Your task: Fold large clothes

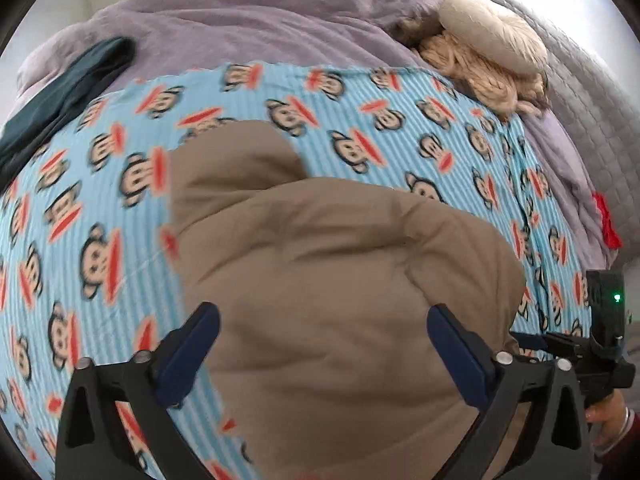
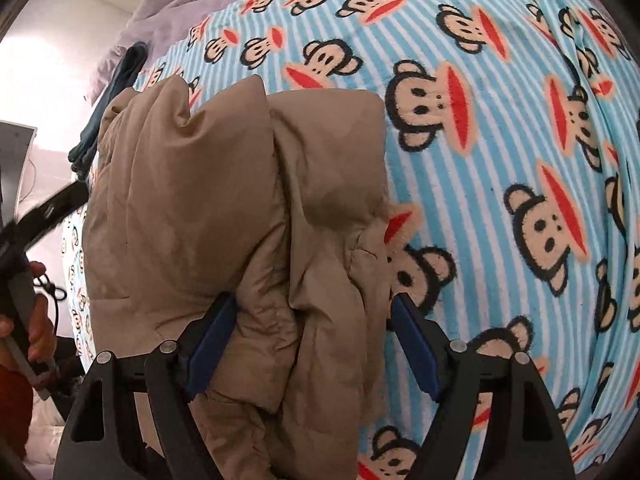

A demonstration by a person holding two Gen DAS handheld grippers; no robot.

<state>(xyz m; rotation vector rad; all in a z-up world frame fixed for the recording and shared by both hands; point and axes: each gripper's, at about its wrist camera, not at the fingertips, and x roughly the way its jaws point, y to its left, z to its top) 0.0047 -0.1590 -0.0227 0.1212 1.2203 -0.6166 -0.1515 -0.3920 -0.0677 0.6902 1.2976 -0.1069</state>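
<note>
Left wrist view: left gripper is spreading wide over the tan padded jacket at lower centre; right gripper is straddling its bunched edge, jaws apart, seemingly readying a fold on the monkey-print blanket.

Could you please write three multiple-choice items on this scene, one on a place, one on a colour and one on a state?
1. Where does the tan padded jacket lie?
A. on the monkey-print blanket
B. on a wooden chair
C. in a basket

2. What colour are the blanket's stripes?
A. green and yellow
B. blue and white
C. black and grey

3. How do the left gripper and right gripper stand?
A. both shut on nothing
B. both open, jaws either side of the jacket
C. both out of view

Answers: 1 A, the print surrounds the jacket; 2 B, blue and white bands show between the monkeys; 3 B, wide gaps separate the blue pads in both views.
</note>
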